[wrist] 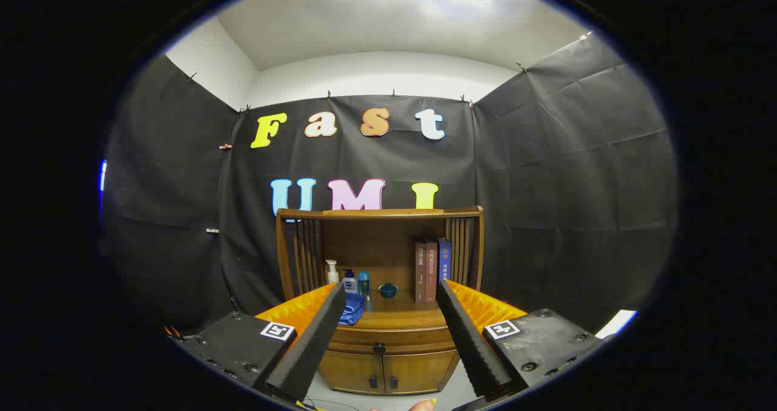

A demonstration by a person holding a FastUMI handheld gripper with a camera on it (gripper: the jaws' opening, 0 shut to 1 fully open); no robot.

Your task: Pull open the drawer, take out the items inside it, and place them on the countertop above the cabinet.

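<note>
Approach to drawer, nothing held.
Jaws spread wide, empty; closed drawer point(388, 338) lies ahead between them, its knob point(379, 348) central, long axis crosswise.

Glossy wooden cabinet point(388, 362); ridged, matt fingers point(315, 338) spread wide; crumpled cloth point(352, 311).

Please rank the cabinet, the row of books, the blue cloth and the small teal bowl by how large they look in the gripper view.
1. Cabinet
2. Row of books
3. Blue cloth, partly hidden by a finger
4. Teal bowl

All lie beyond the open gripper, at similar distance, so the ranking is fair.
</note>
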